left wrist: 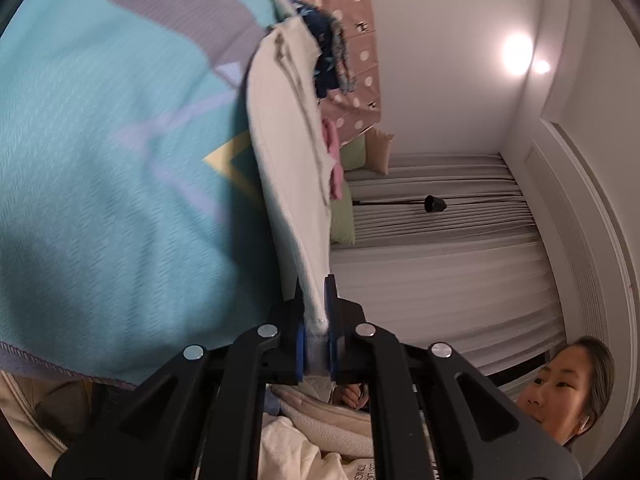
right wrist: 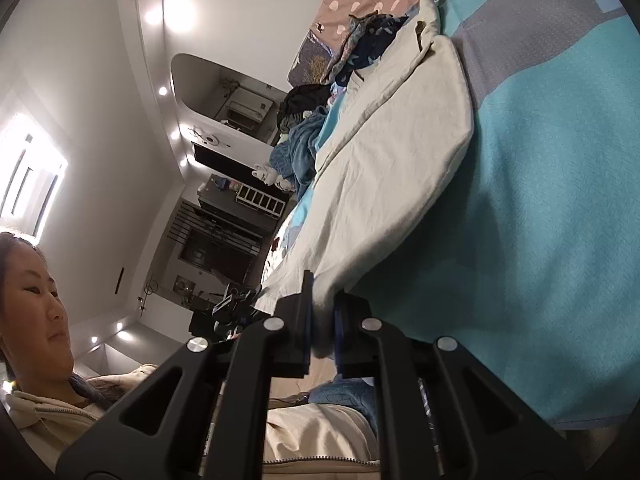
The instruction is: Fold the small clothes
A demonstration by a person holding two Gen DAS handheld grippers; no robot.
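Item, nearest: my left gripper (left wrist: 318, 336), clamped on one edge of the cream garment (left wrist: 288, 168), cloth lifted off the teal blanket (left wrist: 100, 180).

Item: my right gripper (right wrist: 322, 336), jaws narrow with cream cloth between them.

Risk, as I judge it: uneven pulling could slip a thin hem.

Farther: the loose clothes pile (right wrist: 360, 48) beside the garment's far end could snag. Open blanket offers laying room.

A cloth (right wrist: 384, 168) lies on the blanket (right wrist: 560, 208), one edge caught in each tool (left wrist: 318, 330) (right wrist: 322, 330). Beyond the cloth, a heap of clothes (right wrist: 360, 44) sits on the blanket; pillows (left wrist: 352, 184) lie past it.
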